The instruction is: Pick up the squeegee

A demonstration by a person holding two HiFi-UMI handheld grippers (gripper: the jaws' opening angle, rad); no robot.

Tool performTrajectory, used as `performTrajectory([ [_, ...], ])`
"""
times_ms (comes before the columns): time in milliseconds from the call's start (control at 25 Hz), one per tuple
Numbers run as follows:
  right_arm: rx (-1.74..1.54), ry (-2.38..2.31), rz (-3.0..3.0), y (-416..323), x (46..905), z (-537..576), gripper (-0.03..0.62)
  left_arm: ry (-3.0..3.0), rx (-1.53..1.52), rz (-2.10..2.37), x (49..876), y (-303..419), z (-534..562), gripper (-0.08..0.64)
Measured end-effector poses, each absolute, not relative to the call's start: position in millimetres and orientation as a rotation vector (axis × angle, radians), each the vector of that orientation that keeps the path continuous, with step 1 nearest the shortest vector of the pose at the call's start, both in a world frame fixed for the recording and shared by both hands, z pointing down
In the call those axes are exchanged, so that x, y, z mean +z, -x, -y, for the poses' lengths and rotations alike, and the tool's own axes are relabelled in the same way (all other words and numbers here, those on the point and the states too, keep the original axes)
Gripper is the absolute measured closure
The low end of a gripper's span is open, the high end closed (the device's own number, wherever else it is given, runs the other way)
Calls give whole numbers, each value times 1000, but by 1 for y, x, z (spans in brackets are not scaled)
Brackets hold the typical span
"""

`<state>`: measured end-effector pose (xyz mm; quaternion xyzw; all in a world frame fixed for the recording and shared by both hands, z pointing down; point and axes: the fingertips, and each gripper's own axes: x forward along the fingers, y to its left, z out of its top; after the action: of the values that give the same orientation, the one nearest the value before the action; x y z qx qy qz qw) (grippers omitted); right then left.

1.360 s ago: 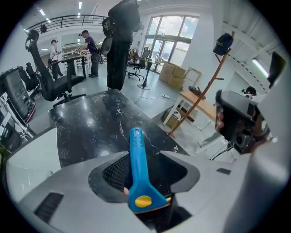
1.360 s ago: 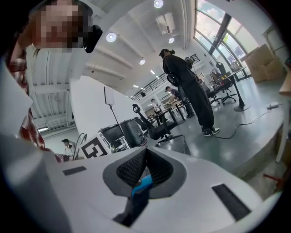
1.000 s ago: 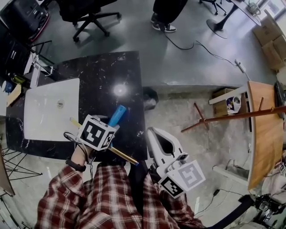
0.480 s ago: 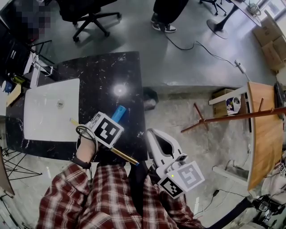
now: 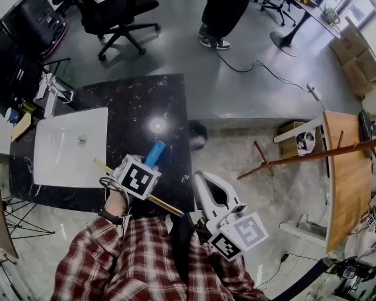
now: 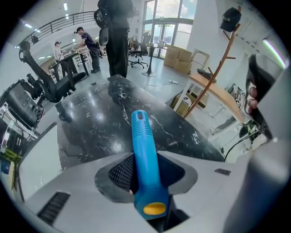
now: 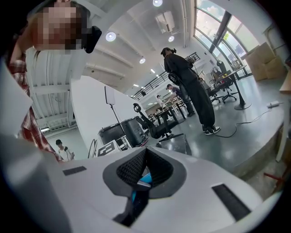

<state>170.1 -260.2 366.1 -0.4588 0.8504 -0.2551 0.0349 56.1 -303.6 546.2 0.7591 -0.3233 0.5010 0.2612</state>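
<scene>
The squeegee has a blue handle (image 5: 155, 152) and a yellow-edged blade (image 5: 164, 206), and it lies on the black marble table (image 5: 147, 100) near the front edge. My left gripper (image 5: 147, 166) points steeply down over it, its marker cube hiding the jaws in the head view. In the left gripper view the blue handle (image 6: 142, 132) runs between the jaws of my left gripper (image 6: 145, 155), which have just been closing, and the pads lie against both its sides. My right gripper (image 5: 197, 176) hangs off the table's right edge; its pads meet at the tips (image 7: 144, 153) with nothing held.
A white sink (image 5: 67, 147) is set into the table's left part. An office chair (image 5: 114, 17) and a standing person's legs (image 5: 217, 23) are beyond the table. A wooden coat rack (image 5: 305, 154) and a wooden desk (image 5: 346, 176) stand at the right.
The left gripper's marker cube has shifted and turned slightly over the blue handle. The squeegee lies where it was. The right gripper has not moved.
</scene>
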Motion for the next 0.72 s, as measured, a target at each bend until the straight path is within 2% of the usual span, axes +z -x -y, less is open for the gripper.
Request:
performTrajectory([
  [320,-735,1453,-2636,-175,354,250,581,-2178,1269,934,526,-63,305,411],
  [720,-647,1535,-2620,-190,331,249,581,-2399,773,1121,428,-63,335,411],
])
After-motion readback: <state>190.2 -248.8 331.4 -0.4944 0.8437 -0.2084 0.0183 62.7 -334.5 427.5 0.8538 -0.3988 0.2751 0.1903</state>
